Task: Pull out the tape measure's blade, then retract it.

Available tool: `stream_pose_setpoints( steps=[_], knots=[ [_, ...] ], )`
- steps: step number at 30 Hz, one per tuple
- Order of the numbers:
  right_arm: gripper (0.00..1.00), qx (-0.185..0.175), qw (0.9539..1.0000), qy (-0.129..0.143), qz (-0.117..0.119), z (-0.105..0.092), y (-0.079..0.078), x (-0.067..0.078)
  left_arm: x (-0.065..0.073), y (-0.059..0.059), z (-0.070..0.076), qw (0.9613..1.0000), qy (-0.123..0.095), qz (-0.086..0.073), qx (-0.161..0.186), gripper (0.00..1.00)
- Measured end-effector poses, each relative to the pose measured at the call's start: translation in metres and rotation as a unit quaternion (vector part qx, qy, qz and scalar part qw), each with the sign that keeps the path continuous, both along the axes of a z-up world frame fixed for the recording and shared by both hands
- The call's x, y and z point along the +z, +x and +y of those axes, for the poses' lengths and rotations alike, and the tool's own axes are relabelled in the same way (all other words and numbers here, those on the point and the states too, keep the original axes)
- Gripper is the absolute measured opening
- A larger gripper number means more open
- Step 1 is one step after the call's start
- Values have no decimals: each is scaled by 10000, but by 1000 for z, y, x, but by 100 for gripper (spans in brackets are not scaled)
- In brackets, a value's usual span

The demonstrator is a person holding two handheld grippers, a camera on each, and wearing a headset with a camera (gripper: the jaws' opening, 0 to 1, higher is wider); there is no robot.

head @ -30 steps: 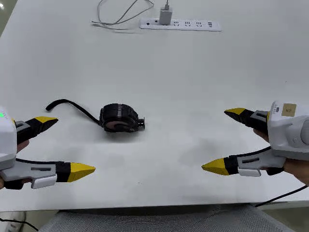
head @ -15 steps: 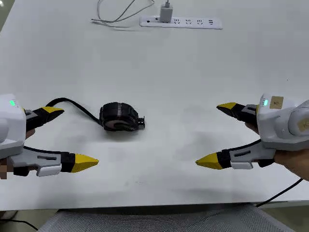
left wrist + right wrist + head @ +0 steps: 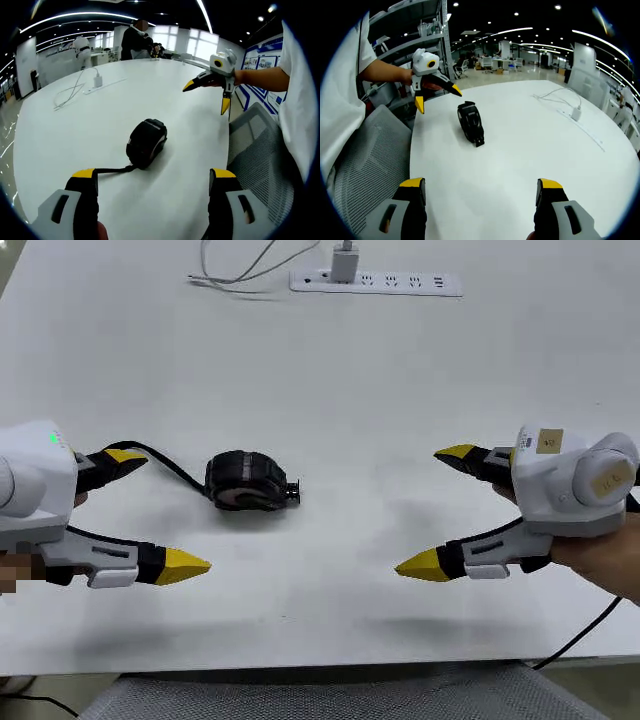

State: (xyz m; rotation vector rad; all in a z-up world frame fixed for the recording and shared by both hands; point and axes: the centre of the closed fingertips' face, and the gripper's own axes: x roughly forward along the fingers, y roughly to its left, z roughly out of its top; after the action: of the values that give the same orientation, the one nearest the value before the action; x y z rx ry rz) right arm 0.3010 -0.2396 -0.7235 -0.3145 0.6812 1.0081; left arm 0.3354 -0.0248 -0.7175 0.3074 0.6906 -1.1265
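White, smooth and matt, the table [image 3: 400, 390] spreads across the head view, with one long white power strip [image 3: 400, 283] lying flat at its far edge. A single white plug block [image 3: 345, 262] stands in the strip, and a thin pale cable [image 3: 235, 270] loops away to the left of it.

At the left, the left gripper [image 3: 172, 510] hovers over the table with its two black, yellow-tipped, pointed jaws spread wide and nothing between them. Its body is glossy white plastic. A flat black strap [image 3: 165, 462] curves from beside the upper jaw tip rightward to the one tape measure [image 3: 245, 481]. The tape measure is a rounded black case, ribbed around its rim, lying on its side left of the table's middle. A small black hook [image 3: 293, 490] sits against its right edge.

Well to the right, the right gripper [image 3: 420, 510] faces it, made the same way, its two jaws also far apart and empty. Neither gripper touches the case.

Grey woven mesh of a chair [image 3: 300, 700] shows below the near table edge.
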Motion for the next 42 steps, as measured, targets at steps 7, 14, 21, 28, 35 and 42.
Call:
stream_pose_setpoints(
  steps=[7,14,21,28,35,42],
  knots=[
    [89,181,9998,-33,24,7,4,-4,-6,3,-5,9994,201,-13,-285,85],
    [89,387,9991,-160,25,13,8,-8,-15,9,-9,9975,446,-40,-553,83],
    [88,565,9981,-254,4,19,14,-10,-18,17,-15,9944,662,-44,-819,77],
    [85,691,9973,-252,10,24,18,-11,-22,22,-23,9904,844,-82,-1094,66],
    [84,788,9965,-277,21,28,22,-14,-26,31,-31,9869,995,-178,-1259,57],
    [82,904,9955,-276,103,33,22,-20,-34,35,-37,9827,1098,-187,-1480,46]
  ],
)
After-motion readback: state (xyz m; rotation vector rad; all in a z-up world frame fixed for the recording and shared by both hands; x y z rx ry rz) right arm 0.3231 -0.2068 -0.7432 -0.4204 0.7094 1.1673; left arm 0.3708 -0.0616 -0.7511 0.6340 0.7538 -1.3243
